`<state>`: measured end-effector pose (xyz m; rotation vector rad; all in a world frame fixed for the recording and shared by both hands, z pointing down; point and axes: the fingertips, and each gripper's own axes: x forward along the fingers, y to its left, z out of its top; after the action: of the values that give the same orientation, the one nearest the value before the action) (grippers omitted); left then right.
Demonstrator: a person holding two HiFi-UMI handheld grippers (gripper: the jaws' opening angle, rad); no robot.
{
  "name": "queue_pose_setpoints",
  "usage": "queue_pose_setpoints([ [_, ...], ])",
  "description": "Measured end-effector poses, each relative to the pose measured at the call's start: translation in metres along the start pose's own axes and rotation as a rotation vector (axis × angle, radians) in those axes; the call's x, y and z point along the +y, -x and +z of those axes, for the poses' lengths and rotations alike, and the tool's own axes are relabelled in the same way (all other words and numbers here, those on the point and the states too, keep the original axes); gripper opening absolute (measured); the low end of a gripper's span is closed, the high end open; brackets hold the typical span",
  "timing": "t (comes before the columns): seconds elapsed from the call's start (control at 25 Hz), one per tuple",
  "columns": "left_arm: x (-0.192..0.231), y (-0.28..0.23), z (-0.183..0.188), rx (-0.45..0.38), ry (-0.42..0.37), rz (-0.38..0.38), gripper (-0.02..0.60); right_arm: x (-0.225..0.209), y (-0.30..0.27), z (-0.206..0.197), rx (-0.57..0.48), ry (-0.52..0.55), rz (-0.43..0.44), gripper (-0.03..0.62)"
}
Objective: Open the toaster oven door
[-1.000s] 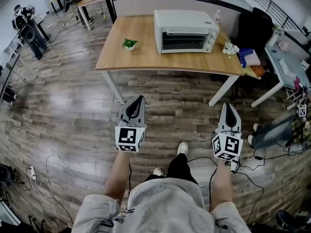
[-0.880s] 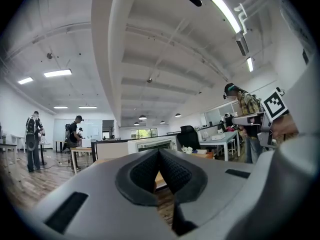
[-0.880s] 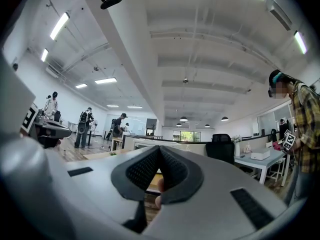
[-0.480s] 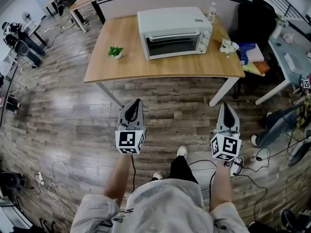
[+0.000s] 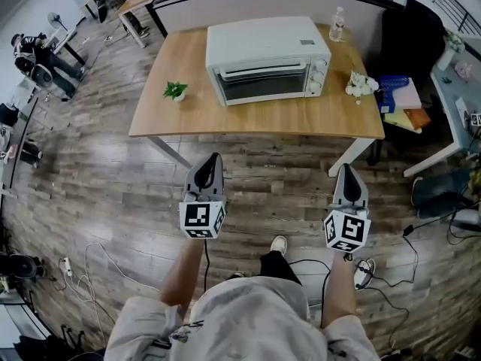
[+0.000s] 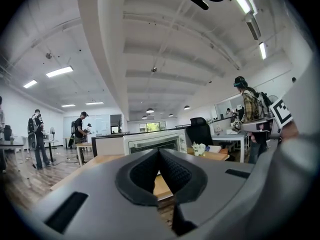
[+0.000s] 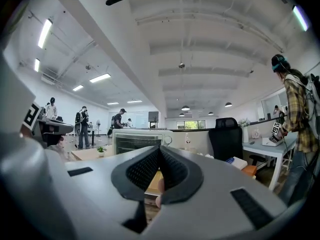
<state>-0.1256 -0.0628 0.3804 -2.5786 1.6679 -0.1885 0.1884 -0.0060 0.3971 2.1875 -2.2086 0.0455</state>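
Observation:
The white toaster oven (image 5: pixel 267 59) stands on the wooden table (image 5: pixel 188 119) with its glass door shut and its handle along the door's top edge. Both grippers hover over the floor, short of the table's front edge, and point at it. My left gripper (image 5: pixel 214 157) is shut with nothing in it, and so is my right gripper (image 5: pixel 346 168). In the left gripper view the oven (image 6: pixel 152 143) shows far beyond the closed left gripper (image 6: pixel 159 152). The right gripper view has the oven (image 7: pixel 134 140) left of the closed right gripper (image 7: pixel 160 149).
A small potted plant (image 5: pixel 175 90) sits left of the oven; a water bottle (image 5: pixel 338 25) and white flowers (image 5: pixel 361 85) are to its right. Books (image 5: pixel 402 95) and a black chair (image 5: pixel 421 36) lie beyond the table's right end. Cables (image 5: pixel 83 277) trail on the floor. People stand far off.
The table and oven have drawn nearer and larger in the head view as both grippers were carried forward towards them. Both grippers stay shut.

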Motion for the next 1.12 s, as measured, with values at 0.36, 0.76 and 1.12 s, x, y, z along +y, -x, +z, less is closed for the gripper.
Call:
queue_pose_setpoints([
  [0.36, -0.011, -0.041, 0.014, -0.009, 0.009, 0.064, 0.014, -0.029, -0.042, 0.003, -0.01, -0.01, 0.054, 0.022],
  [0.76, -0.003, -0.062, 0.017, -0.017, 0.003, 0.113, 0.014, -0.021, -0.081, 0.012, -0.036, 0.006, 0.131, 0.021],
  [1.12, 0.018, -0.111, 0.006, -0.022, 0.044, 0.101, 0.014, -0.01, -0.132, 0.011, -0.017, 0.048, 0.143, 0.021],
])
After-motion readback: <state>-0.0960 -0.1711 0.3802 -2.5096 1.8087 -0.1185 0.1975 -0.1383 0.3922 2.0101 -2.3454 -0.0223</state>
